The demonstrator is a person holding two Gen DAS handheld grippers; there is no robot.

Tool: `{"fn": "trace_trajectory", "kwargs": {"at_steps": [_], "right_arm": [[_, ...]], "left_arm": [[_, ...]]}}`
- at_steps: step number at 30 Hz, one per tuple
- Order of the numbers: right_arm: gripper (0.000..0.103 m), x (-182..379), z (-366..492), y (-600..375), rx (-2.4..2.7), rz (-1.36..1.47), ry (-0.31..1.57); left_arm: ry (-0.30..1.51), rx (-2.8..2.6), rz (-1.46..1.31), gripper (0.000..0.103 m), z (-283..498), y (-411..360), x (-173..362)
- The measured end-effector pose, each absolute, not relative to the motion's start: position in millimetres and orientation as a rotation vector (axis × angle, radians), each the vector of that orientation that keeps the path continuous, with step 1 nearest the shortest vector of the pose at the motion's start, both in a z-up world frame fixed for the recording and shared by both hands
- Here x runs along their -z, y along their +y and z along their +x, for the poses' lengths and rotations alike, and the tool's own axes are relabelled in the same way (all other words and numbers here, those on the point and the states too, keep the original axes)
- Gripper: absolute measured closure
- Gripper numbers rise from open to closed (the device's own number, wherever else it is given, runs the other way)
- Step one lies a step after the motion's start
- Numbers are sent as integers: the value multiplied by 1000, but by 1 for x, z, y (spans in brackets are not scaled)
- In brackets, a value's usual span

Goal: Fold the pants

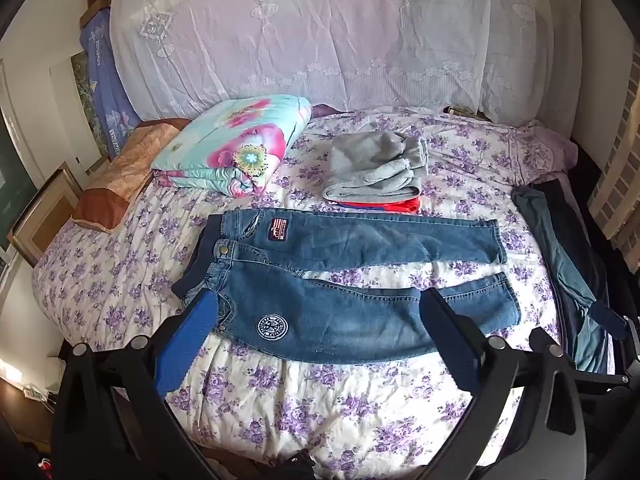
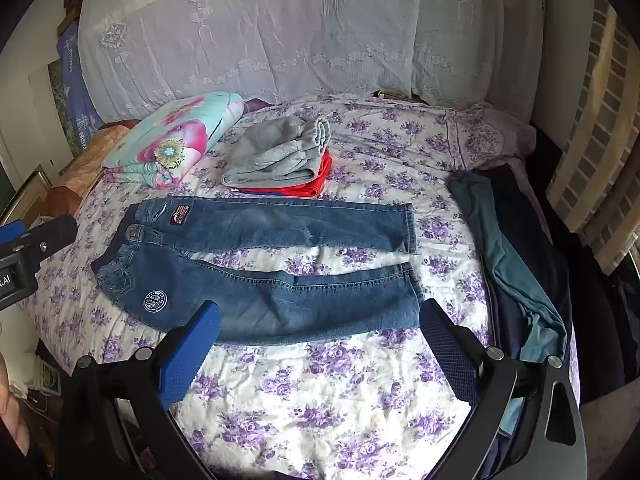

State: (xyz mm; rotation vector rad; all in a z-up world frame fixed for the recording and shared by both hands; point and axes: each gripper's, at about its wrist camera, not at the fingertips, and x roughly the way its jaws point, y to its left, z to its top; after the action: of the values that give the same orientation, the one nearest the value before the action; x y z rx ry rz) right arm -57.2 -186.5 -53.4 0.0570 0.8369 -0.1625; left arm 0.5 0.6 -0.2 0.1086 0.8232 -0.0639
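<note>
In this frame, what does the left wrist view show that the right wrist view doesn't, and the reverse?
Only the left wrist view: the right gripper's blue fingertip at its right edge, over the dark clothes.

Only the right wrist view: the left gripper's finger at its left edge, and more of the teal garment.

Both: unfolded jeans flat on the floral bedsheet, the grey folded pile, the flowered quilt, and open grippers holding nothing.

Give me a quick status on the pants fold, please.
Left tool open, right tool open, both holding nothing. Jeans flat on the bedspread, legs apart, unfolded. Folded grey clothes beyond the far leg, not touching.
</note>
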Motion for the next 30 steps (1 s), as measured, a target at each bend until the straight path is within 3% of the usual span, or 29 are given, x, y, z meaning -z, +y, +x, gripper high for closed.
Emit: {"fn": "trace_trajectory", "kwargs": {"at_steps": [30], "right_arm": [[3,65,-54,-182,143,70,842]], "left_arm": [[827,58,112,5,3,7,13]]}}
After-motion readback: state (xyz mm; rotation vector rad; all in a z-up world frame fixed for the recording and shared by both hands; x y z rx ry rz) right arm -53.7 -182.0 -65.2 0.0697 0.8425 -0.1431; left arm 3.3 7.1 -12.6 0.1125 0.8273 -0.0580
